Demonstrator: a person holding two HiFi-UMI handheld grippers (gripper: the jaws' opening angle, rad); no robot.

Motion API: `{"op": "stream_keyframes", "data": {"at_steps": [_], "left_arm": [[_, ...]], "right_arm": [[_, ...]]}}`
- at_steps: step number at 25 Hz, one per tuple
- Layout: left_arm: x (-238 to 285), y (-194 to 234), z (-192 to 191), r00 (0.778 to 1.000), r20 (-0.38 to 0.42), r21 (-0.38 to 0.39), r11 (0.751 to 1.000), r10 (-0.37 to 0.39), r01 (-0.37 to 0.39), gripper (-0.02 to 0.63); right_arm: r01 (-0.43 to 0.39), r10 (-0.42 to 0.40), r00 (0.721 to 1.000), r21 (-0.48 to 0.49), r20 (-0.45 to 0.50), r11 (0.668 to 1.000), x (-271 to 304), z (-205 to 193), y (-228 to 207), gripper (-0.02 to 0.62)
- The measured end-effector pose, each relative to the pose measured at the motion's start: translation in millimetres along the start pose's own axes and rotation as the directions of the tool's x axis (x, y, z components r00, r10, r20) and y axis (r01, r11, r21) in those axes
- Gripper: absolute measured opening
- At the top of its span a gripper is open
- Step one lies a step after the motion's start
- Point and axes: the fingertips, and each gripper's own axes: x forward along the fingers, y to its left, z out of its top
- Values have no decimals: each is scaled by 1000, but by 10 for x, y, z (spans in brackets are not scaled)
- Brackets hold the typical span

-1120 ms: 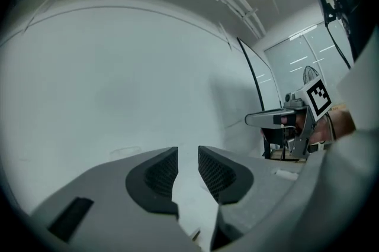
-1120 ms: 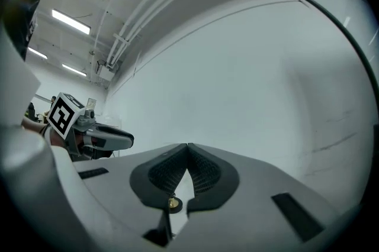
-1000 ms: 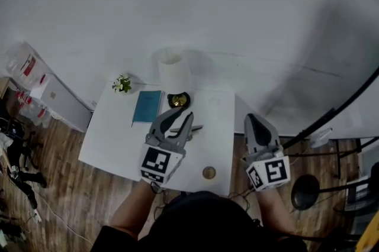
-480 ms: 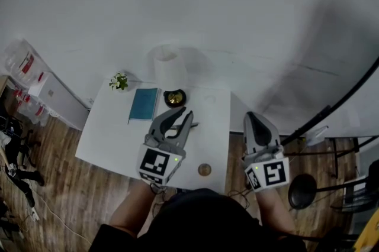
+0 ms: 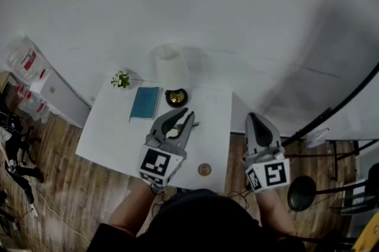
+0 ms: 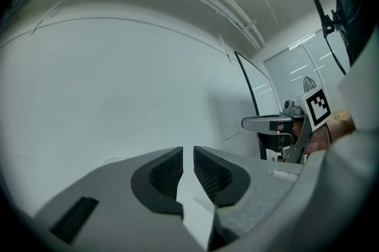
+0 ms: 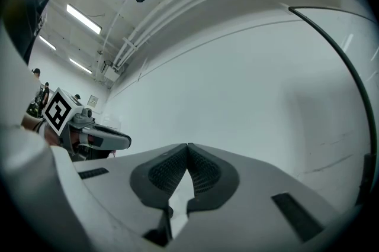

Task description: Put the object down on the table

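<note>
My left gripper (image 5: 188, 113) hovers over the middle of the white table (image 5: 112, 138), pointing toward the wall. In the left gripper view its jaws (image 6: 188, 150) keep a narrow gap with only the bare wall between them; they have just been closing. A thin grey stick-like object (image 5: 193, 124) lies on the table beside the left fingers. My right gripper (image 5: 253, 117) hangs off the table's right edge, above the floor. The pads of the right gripper (image 7: 187, 146) meet at the tips with nothing held.
On the table's far side stand a white cylinder (image 5: 170, 67), a small plant (image 5: 121, 80), a teal book (image 5: 145, 103) and a black dish (image 5: 176, 97). A round brown disc (image 5: 204, 170) lies near the front edge. A white cabinet (image 5: 59, 100) stands left, a black stool (image 5: 302, 191) right.
The left gripper's jaws look slightly narrower than before. Both grippers stay in place; only the head view has shifted a little.
</note>
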Motion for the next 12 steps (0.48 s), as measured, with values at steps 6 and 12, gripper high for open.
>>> {"op": "stream_keyframes", "data": {"at_steps": [6, 12], "left_arm": [[-3, 26, -2, 1000, -1, -3, 1000, -3, 3, 54], [28, 92, -64, 1000, -18, -1, 1000, -7, 7, 54]], "right_arm": [[-11, 11, 1000, -3, 4, 1000, 28, 12, 38, 5], [-16, 16, 1000, -1, -2, 1000, 103, -23, 71, 6]]}}
